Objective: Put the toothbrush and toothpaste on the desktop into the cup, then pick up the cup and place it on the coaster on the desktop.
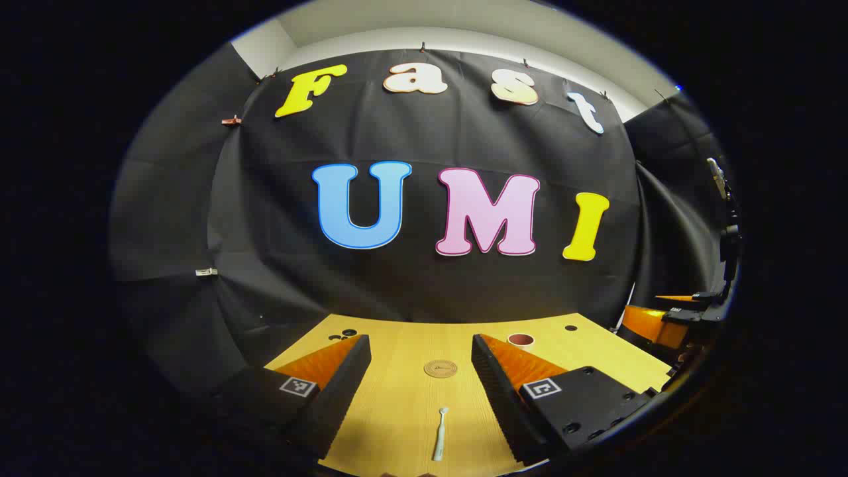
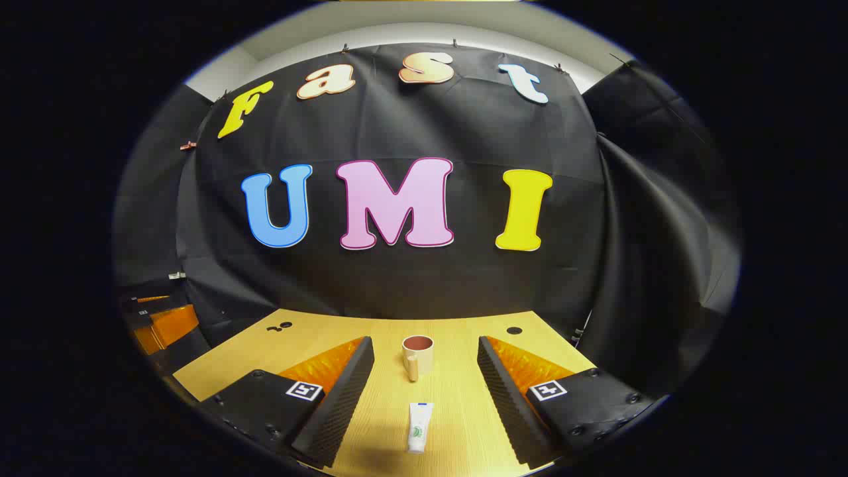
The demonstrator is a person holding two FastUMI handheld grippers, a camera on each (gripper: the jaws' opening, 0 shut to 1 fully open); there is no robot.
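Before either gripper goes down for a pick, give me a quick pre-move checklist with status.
1. Left gripper open: ok, fingers spread wide above the desk.
2. Toothbrush lined up: ok, it lies flat on the table between the left fingers, untouched.
3. Right gripper open: ok, nothing held.
4. Toothpaste lined up: ok, it lies flat between the right fingers, nearer than the cup.
5. Cup ready: ok, upright, mouth open, and it looks empty.
6. Coaster free: ok, nothing on it; the cup stands apart from it.
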